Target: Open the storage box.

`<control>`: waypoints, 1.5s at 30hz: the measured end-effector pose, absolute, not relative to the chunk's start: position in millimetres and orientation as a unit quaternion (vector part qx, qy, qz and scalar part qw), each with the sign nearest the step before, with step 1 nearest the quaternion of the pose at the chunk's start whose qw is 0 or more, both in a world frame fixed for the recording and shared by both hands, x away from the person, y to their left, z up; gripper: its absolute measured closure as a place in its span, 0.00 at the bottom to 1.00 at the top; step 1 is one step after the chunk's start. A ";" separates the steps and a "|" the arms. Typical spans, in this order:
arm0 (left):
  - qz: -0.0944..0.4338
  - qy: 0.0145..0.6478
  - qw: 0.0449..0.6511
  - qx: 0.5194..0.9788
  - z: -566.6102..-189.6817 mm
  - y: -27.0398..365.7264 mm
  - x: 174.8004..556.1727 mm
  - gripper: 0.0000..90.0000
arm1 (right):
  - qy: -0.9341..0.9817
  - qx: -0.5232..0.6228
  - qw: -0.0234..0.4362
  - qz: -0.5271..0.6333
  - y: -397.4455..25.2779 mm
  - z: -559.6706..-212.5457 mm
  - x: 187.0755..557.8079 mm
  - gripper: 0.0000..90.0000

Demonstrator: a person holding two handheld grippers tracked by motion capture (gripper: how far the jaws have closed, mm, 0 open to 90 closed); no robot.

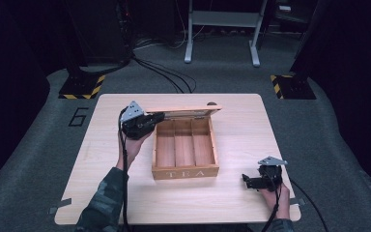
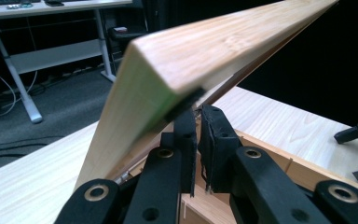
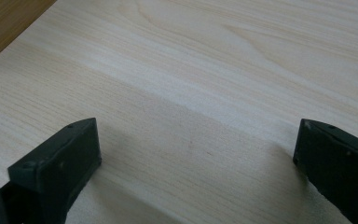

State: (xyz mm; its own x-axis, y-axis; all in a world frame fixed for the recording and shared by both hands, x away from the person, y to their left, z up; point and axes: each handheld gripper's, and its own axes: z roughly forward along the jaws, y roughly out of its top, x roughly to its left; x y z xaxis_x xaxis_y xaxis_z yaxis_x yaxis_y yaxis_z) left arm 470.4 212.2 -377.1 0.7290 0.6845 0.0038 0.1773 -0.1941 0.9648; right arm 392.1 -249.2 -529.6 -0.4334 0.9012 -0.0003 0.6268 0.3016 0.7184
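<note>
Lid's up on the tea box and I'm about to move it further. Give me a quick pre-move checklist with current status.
1. Left gripper on the lid: jaws nearly closed at its edge, but whether they pinch it: cannot tell.
2. Lid raised off the tea box: ok.
3. Three compartments look empty: ok.
4. Right gripper open, holding nothing, over bare table: ok.
5. Right gripper apart from the box, not steadying it: not ok if the box slides.
6. Hinge condition: cannot tell.
</note>
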 end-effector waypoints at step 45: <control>0.234 0.306 0.555 0.737 -358.5 217.2 501.2 0.94 | 0.779 0.491 0.208 0.330 -249.1 -529.6 392.0 0.00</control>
